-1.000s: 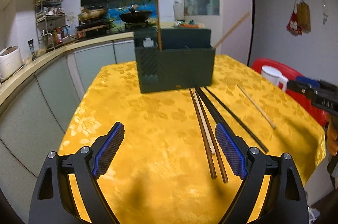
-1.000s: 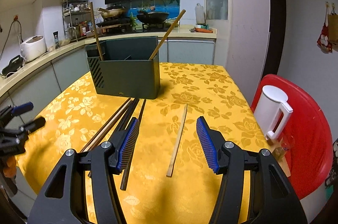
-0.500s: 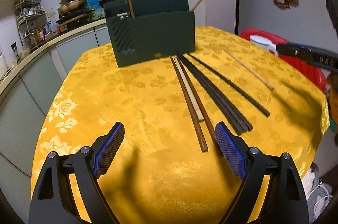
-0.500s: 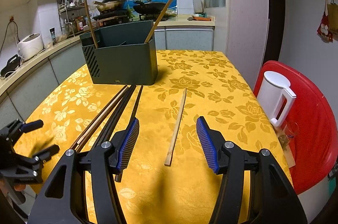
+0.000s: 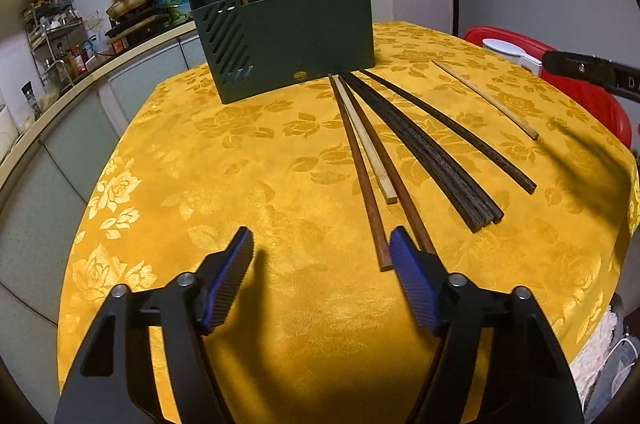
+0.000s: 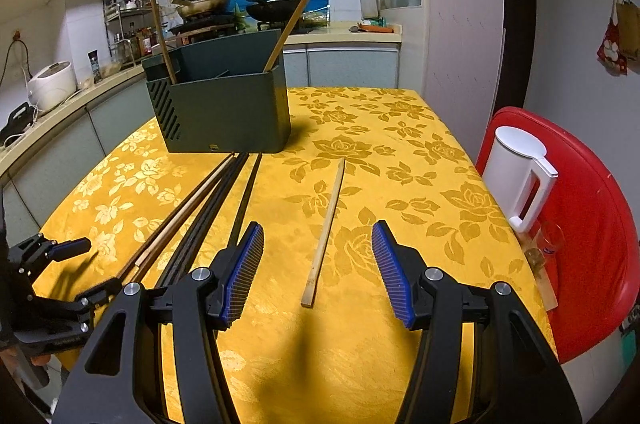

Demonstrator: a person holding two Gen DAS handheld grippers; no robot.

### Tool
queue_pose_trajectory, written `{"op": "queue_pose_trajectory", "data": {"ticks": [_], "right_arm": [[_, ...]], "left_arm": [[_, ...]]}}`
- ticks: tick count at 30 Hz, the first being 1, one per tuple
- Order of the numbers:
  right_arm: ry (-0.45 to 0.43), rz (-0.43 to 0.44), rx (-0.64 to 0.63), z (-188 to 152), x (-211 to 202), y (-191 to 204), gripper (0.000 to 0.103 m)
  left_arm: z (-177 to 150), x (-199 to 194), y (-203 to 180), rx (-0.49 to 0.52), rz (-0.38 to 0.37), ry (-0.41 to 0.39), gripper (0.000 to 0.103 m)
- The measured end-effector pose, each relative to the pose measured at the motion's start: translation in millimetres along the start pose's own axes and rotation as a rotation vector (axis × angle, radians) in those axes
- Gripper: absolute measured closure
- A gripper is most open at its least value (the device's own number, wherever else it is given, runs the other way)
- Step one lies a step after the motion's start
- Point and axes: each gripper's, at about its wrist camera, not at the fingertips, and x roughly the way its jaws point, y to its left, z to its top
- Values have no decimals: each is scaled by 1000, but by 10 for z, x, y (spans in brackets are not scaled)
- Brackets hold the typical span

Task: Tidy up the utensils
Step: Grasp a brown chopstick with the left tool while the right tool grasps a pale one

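A dark green utensil holder stands at the far side of the yellow table, with two wooden chopsticks leaning in it. Several chopsticks lie in front of it: a brown pair, a pale one and dark ones. My left gripper is low over the cloth with its jaws closing. The near end of one brown chopstick lies just inside its right finger, and no pad presses on it. My right gripper stands open, with a lone pale chopstick lying between its fingers, untouched.
A white jug stands on a red stool beside the table's right edge. A kitchen counter with a rice cooker and pans runs along the left and back. The near table edge is close below both grippers.
My left gripper has sunk toward the cloth and come up to the near ends of the brown chopsticks, and its jaws have narrowed. The right gripper has stayed put.
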Motion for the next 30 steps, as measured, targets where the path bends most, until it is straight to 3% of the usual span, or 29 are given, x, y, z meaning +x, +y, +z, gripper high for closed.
{"op": "queue_pose_trajectory", "data": {"ticks": [7, 14, 23, 30], "right_arm": [[60, -9, -8, -191, 100, 10, 48], [103, -52, -31, -411, 233, 38, 49], [110, -14, -29, -467, 361, 82, 61], [91, -2, -25, -445, 400, 90, 78]], "left_arm": [[-11, 9, 86, -60, -57, 6, 49], [-27, 14, 104, -87, -81, 5, 51], [-23, 14, 68, -84, -100, 0, 53], [-9, 21, 42, -92, -126, -9, 55]]}}
